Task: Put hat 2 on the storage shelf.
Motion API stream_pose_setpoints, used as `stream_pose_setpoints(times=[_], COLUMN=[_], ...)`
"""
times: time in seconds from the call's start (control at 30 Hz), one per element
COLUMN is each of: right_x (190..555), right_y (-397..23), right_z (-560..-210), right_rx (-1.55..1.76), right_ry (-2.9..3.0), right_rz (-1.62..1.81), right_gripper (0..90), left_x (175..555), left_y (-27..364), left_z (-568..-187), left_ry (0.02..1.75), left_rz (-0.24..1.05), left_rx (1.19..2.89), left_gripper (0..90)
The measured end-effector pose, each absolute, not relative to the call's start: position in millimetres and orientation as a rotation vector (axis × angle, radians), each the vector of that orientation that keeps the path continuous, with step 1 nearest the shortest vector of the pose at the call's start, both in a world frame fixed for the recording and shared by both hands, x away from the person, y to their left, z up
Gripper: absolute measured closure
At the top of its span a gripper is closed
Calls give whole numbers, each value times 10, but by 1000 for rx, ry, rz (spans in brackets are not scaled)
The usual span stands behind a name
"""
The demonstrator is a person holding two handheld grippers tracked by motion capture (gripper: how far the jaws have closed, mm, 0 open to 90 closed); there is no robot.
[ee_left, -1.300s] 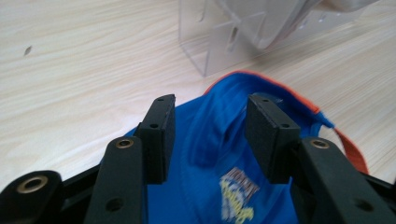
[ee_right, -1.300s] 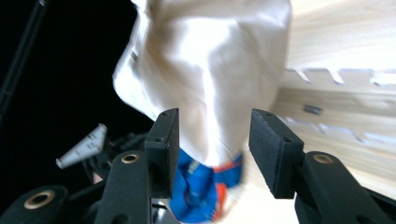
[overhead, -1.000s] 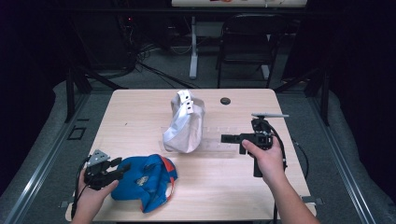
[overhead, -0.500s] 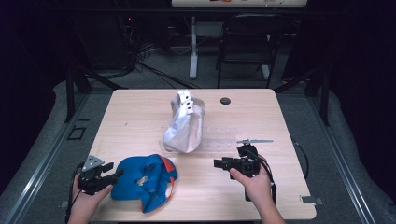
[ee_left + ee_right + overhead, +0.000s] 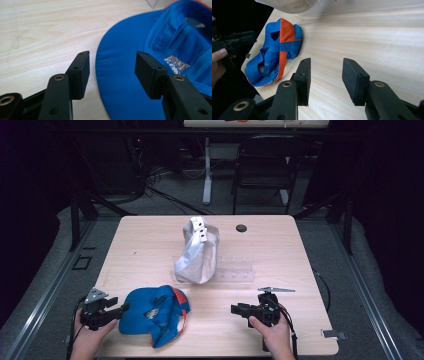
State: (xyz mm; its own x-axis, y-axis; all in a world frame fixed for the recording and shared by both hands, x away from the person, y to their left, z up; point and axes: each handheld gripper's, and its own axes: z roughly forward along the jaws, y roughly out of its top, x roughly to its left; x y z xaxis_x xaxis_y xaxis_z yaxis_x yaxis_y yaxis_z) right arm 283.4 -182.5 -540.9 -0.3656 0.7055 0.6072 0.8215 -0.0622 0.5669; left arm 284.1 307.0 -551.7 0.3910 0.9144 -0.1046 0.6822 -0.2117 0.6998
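The blue cap (image 5: 152, 312) lies upside down near the front-left corner of the surface (image 5: 310, 270), close to the front edge. The left tongs (image 5: 121, 308) stand at its brim; their jaws have just been opening and now straddle the brim edge without pressing on it. The right tongs (image 5: 234, 309) hover over bare wood to the right of the cap, well apart from it; their jaws have just been closing partway and hold nothing.

Risks:
- A closure on the brim edge alone gives a shallow bite; the stiff brim can slip out.
- A push from the left tongs can slide the cap along the front edge.
- The white cap (image 5: 196, 252) at the centre stands clear.
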Motion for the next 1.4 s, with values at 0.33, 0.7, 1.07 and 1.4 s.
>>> stream_pose_setpoints(times=[0.33,0.7,1.07,1.4], right_x=[2856,2856,2828,2795], right_y=[-1725,-1659,-1482,-1294], right_z=[-5506,-5547,-5615,-5708], right_rx=[-1684,-1670,-1609,-1501], right_ry=[-2082,-2079,-2087,-2076], right_rz=[-1349,-1335,-1296,-1243], right_gripper=[565,556,558,560], left_x=[2891,2888,2857,2813], left_y=[3074,3034,2801,2566], left_z=[-5695,-5747,-5732,-5722], left_ry=[1387,1406,1322,1236], left_rz=[378,330,295,265], left_rx=[1971,1977,2052,2108], left_gripper=[419,413,436,447])
